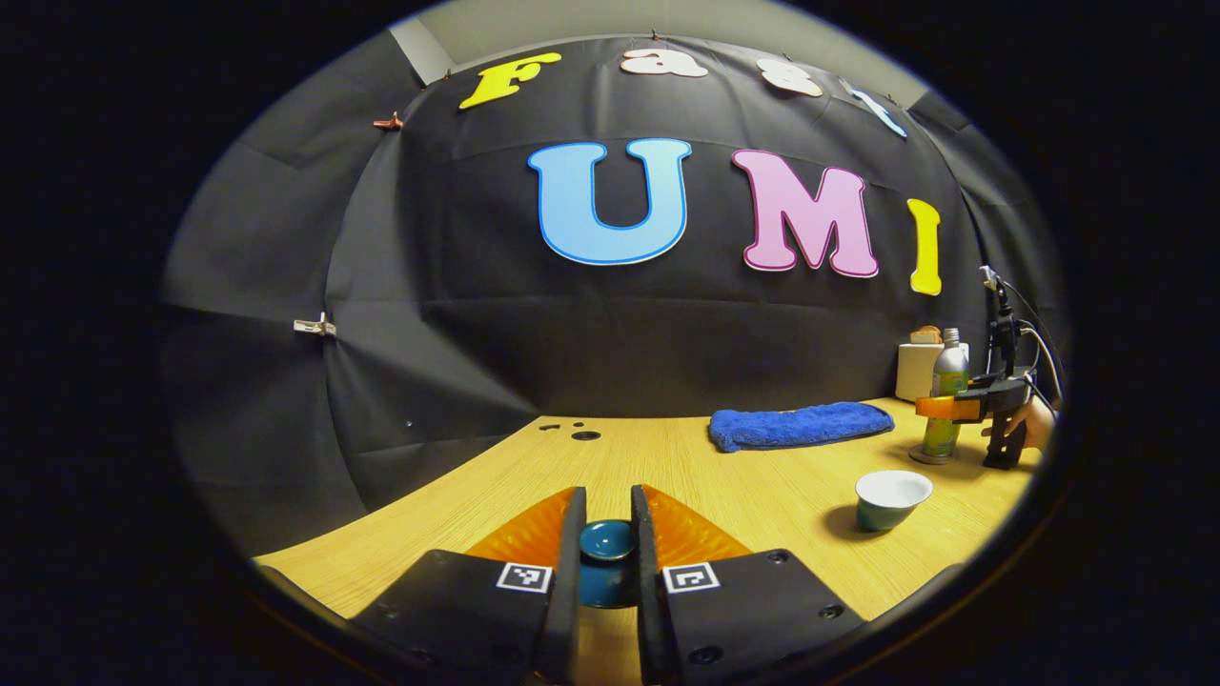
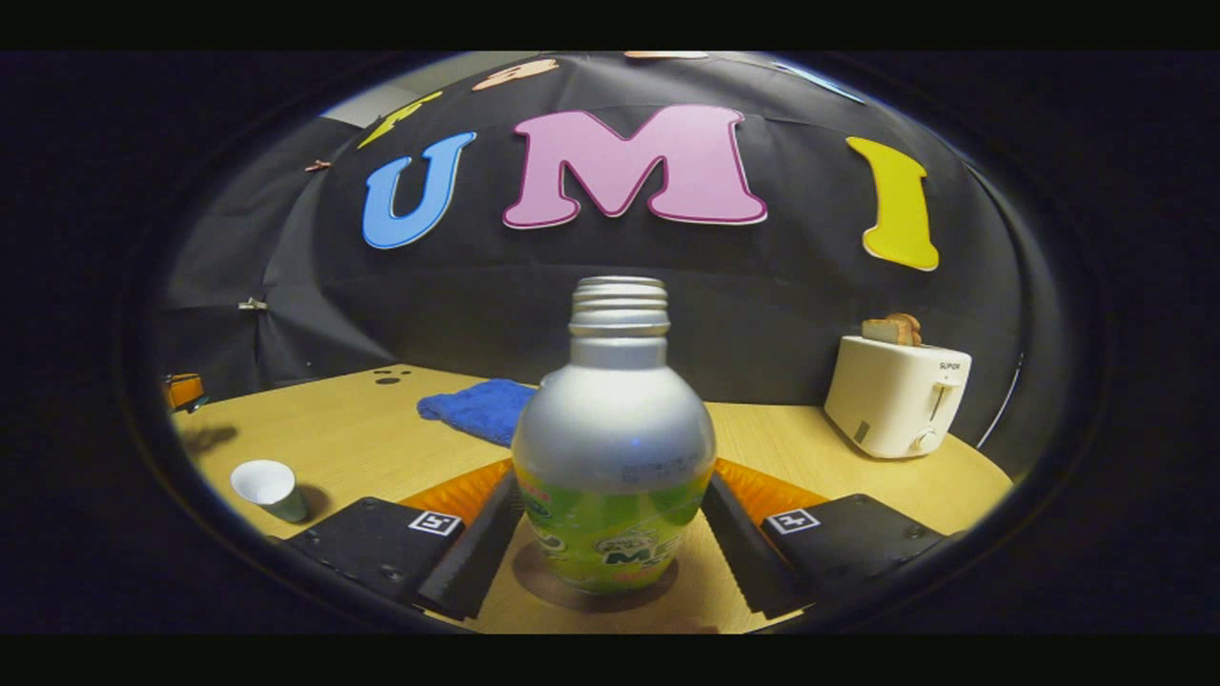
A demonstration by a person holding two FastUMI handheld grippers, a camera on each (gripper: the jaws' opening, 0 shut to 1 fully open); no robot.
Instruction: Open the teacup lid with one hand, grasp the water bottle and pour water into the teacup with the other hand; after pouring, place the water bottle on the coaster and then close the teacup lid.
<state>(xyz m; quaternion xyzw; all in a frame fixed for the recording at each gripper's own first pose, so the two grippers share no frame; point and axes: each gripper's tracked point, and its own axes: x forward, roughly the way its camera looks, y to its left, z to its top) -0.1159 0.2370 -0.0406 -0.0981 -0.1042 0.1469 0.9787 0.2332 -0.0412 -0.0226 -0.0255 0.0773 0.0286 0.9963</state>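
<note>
Teacup lid (image 1: 608,540) is clamped between the fingers of the left hand-held gripper (image 1: 607,534), held clear of the teacup (image 1: 892,499) so the mouth stays open for pouring. The teacup is seen ahead and right of that gripper, uncovered, on the worktop (image 1: 667,467).

Water bottle (image 2: 615,448), cap off, stands upright on a round coaster (image 2: 534,581), between the fingers of the right hand-held gripper (image 2: 610,534). The fingers are apart, close on either side; firm contact can't be confirmed. Judged: either placement just done or grasp pending.

From the right gripper: blue towel (image 2: 477,408) ahead-left, toaster (image 2: 896,395) ahead-right, teacup near-left. Open worktop is left between bottle and teacup for the lid's return. Worktop edge lies just under the left gripper.
</note>
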